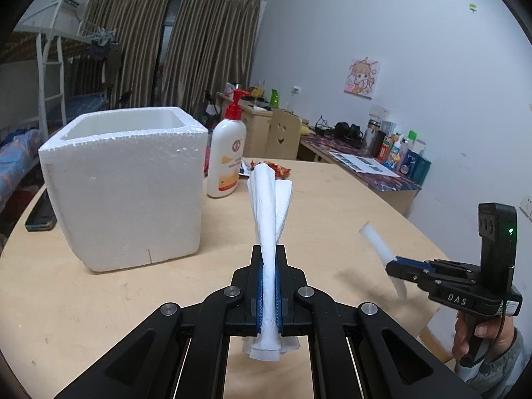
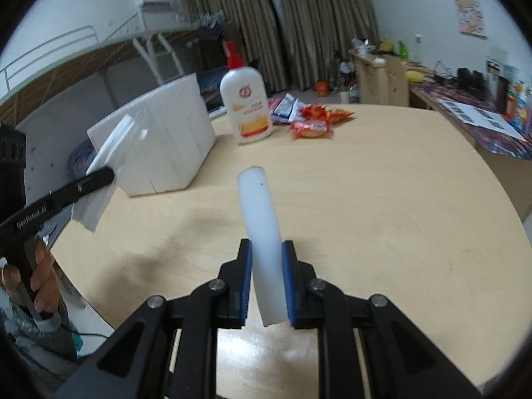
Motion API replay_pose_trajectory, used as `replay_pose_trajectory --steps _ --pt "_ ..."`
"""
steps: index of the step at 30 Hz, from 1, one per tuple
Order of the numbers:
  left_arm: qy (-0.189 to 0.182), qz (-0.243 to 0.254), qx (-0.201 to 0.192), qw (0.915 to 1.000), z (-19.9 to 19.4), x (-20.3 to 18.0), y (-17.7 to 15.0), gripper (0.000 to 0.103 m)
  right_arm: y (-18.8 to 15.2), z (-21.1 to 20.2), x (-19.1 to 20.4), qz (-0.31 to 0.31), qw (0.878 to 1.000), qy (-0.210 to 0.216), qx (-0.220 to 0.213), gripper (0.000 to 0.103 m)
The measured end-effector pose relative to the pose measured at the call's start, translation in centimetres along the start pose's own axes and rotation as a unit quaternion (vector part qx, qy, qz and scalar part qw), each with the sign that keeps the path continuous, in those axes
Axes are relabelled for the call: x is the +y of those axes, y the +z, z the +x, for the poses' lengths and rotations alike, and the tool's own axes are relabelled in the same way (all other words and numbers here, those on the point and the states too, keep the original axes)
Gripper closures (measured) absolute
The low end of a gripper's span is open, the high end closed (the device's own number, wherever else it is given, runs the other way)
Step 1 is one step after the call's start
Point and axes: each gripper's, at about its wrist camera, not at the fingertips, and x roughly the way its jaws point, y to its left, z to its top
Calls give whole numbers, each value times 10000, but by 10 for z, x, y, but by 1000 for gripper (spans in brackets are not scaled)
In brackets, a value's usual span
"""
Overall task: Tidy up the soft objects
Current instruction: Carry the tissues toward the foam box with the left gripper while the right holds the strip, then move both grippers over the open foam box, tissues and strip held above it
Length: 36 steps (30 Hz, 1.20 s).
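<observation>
1. Left gripper (image 1: 269, 286) is clamping down almost fully on a folded stack of white tissue (image 1: 269, 206); blue pads are pressing both sides, with the tissue fanning out ahead of the tips and a short end hanging behind the jaws.
2. Right gripper (image 2: 266, 282) is squeezing a white foam strip (image 2: 261, 219) between its blue pads; the jaws are sitting a little wider than the left pair because the strip is thicker. The strip is sticking out past the fingertips and curving slightly.
3. Both held items are hanging above the wooden table (image 1: 332, 206), not touching it. In the left wrist view the right gripper (image 1: 394, 262) is showing at the right edge with a hand (image 1: 475, 335) on its grip; in the right wrist view the left gripper (image 2: 103, 176) is showing at the left edge with the tissue (image 2: 113, 146) in it, held by the other hand (image 2: 33, 276).
4. White foam box (image 1: 133, 193) is standing upright on the table, to the left of the tissue, top open. Only the upper inner walls are showing, so contents: cannot tell.
5. Lotion pump bottle (image 1: 227, 153) with a red pump is standing just beside the box, on its right.
6. Snack packets (image 2: 312, 119) are lying on the table past the bottle, near the far edge.
7. Dark phone (image 1: 41, 216) is lying flat by the box's left side.
</observation>
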Motion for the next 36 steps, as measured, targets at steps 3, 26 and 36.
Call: replay_pose_trajectory --steps 3,26,36 --pt "97 83 -147 9998 -14 -5 -3 98 -6 -15 2 160 9995 -105 -270 82" --pt "670 415 -1290 9885 -128 -29 -25 97 -24 -95 76 -73 9842 -98 -1764 82" --pt "1265 495 -1698 9761 -166 -31 -37 97 -26 -117 112 -382 9695 -356 -2394 82"
